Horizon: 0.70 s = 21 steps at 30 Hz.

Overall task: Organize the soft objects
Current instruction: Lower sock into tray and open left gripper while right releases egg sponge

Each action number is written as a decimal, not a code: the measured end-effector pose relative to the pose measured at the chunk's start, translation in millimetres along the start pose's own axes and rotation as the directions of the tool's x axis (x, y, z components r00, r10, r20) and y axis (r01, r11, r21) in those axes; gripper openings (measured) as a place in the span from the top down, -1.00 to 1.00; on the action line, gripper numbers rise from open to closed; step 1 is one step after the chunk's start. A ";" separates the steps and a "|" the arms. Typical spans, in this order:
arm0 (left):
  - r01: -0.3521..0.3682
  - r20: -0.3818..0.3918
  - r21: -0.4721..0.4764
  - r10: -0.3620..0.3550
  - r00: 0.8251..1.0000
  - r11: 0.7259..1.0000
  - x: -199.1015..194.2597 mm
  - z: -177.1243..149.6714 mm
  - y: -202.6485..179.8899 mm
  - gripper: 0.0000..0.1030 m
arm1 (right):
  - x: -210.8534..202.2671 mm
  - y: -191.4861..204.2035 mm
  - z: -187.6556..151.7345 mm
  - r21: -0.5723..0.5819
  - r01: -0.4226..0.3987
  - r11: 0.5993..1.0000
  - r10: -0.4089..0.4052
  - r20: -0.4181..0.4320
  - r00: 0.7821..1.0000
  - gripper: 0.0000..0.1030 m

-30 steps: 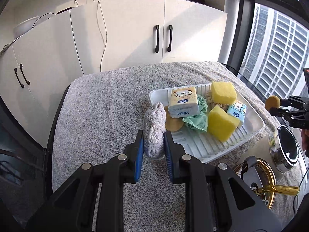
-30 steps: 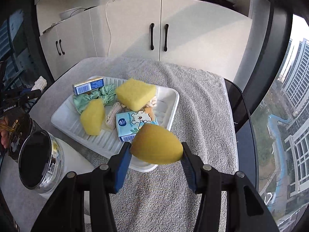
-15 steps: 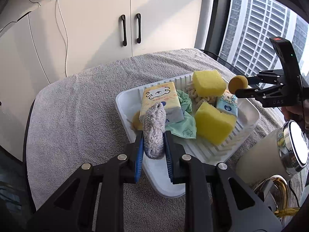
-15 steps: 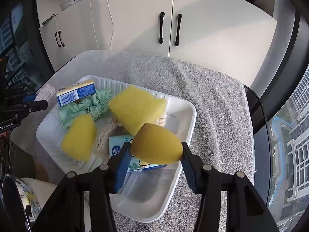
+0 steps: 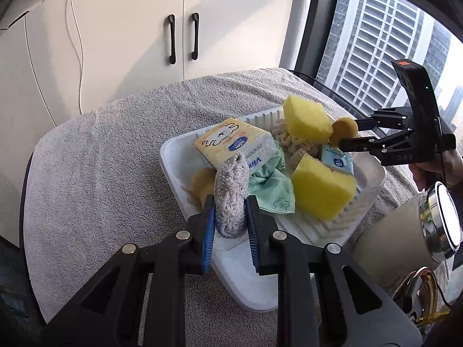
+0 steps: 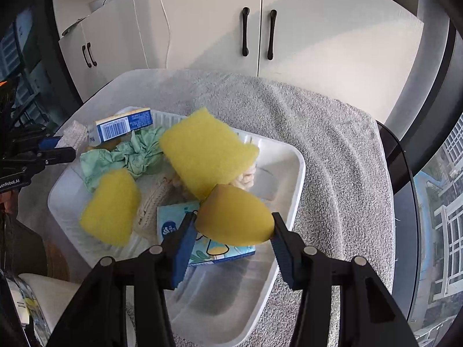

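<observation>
both hand-held grippers moved over the tray (image 5: pixel 173 156), left hand-held gripper (image 5: pixel 230 225) clamping knitted pad (image 5: pixel 231 193), right hand-held gripper (image 6: pixel 231 231) clamping sponge (image 6: pixel 235 217).

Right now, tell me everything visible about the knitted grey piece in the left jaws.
The knitted grey piece is a soft, elongated pad of chunky mottled grey-white yarn, rounded at both ends. It stands roughly upright, pinched at its lower part between the blue pads of the left gripper, whose jaws are shut on it. It hangs over the near corner of the white tray, in front of the yellow tissue pack and green cloth. Whether it touches them cannot be told.
</observation>
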<state>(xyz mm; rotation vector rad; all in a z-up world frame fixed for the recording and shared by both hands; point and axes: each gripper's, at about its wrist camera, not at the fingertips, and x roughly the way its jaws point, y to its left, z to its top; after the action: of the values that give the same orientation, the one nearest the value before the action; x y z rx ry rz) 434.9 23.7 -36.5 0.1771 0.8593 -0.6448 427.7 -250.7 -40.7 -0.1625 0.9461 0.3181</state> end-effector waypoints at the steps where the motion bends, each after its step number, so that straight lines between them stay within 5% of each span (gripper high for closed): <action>1: 0.006 -0.006 0.004 -0.006 1.000 1.000 1.9 -0.2 1.2 0.63 | 0.2 -0.4 0.4 0.000 0.000 1.000 0.000 0.000 1.000 -0.04; 14: 0.001 -0.035 0.026 -0.001 0.999 1.000 16.6 -4.3 3.8 0.60 | 3.6 3.0 2.7 -0.018 0.010 1.000 -0.010 -0.011 1.000 -0.10; 19: 0.004 -0.015 0.020 -0.004 1.000 1.000 14.3 -3.3 3.9 0.19 | 3.1 3.1 1.7 -0.014 0.011 1.000 -0.011 -0.011 1.000 -0.13; 20: -0.009 -0.015 0.027 0.010 1.000 1.000 13.9 -3.3 2.0 -0.22 | 2.9 3.1 1.4 -0.013 0.013 1.000 -0.013 -0.011 1.000 -0.14; 21: -0.016 -0.011 0.037 0.016 1.000 0.999 13.1 -3.7 0.5 -0.38 | 2.8 3.1 1.1 -0.013 0.015 1.000 -0.015 -0.011 1.000 -0.14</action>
<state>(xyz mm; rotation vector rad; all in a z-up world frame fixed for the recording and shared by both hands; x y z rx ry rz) 439.1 19.5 -48.8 0.2205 0.8566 -0.6453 429.0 -246.9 -42.4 -0.1834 0.9532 0.3098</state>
